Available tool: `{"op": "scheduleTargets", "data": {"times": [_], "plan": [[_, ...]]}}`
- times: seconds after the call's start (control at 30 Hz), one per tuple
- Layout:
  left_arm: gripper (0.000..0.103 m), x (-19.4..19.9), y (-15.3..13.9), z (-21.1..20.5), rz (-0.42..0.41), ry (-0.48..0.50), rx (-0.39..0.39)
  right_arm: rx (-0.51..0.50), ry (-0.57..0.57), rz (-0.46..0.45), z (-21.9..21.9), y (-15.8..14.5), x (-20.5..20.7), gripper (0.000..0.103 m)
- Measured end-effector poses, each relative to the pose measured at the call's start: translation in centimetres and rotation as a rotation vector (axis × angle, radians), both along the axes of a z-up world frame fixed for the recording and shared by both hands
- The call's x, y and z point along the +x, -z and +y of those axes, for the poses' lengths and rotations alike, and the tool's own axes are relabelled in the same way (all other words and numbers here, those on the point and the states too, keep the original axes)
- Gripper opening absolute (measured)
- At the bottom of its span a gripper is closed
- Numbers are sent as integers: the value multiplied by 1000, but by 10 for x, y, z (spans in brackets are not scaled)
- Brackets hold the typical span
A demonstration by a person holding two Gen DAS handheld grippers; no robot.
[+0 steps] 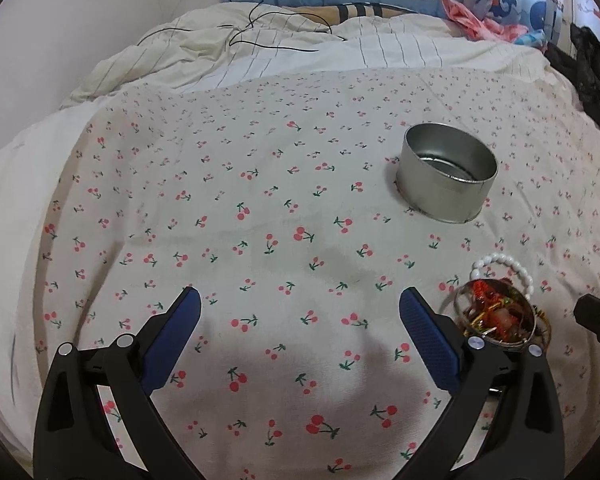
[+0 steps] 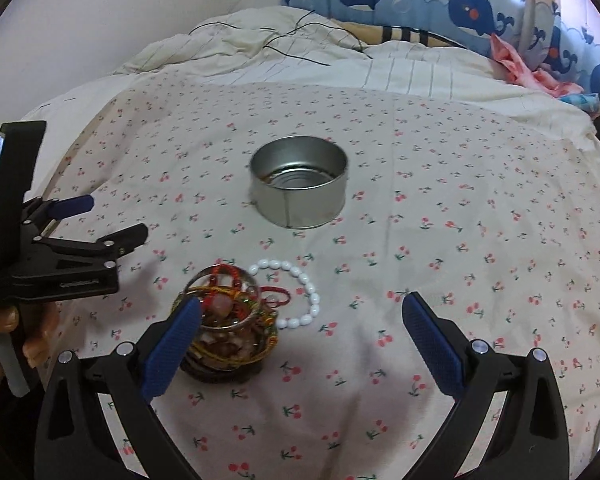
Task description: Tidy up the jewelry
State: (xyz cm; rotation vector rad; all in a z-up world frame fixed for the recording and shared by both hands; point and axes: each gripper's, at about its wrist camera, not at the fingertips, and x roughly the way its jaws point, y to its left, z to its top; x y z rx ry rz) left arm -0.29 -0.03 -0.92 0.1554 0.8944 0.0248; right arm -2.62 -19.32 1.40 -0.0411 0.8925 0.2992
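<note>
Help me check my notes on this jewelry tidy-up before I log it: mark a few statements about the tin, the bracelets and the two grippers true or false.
1. The round metal tin stands open, without a lid. True.
2. The white bead bracelet lies inside the tin. False: it lies on the cherry-print sheet, beside the pile of bangles and cords.
3. The right gripper is open and holds nothing. True.
4. The left gripper is shut on the white bead bracelet. False: it is open and empty.
5. The tin sits nearer the cameras than the jewelry pile. False: it sits farther off.
</note>
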Motion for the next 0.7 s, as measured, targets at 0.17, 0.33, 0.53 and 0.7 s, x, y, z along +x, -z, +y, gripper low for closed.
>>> {"op": "scheduleTargets", "data": {"times": [0.17,0.33,0.53,0.7], "plan": [[96,0,0,3,5,3,-3,-18,-18,-9,7,0,0,97],[96,0,-1,4,1,7,-21,-16,-13,-6,7,1,2,97],[96,0,-1,2,3,17,-14,-14,-12,-2,7,3,4,97],[96,0,-1,0,3,20,-13,-9,-8,2,6,4,5,97]]}}
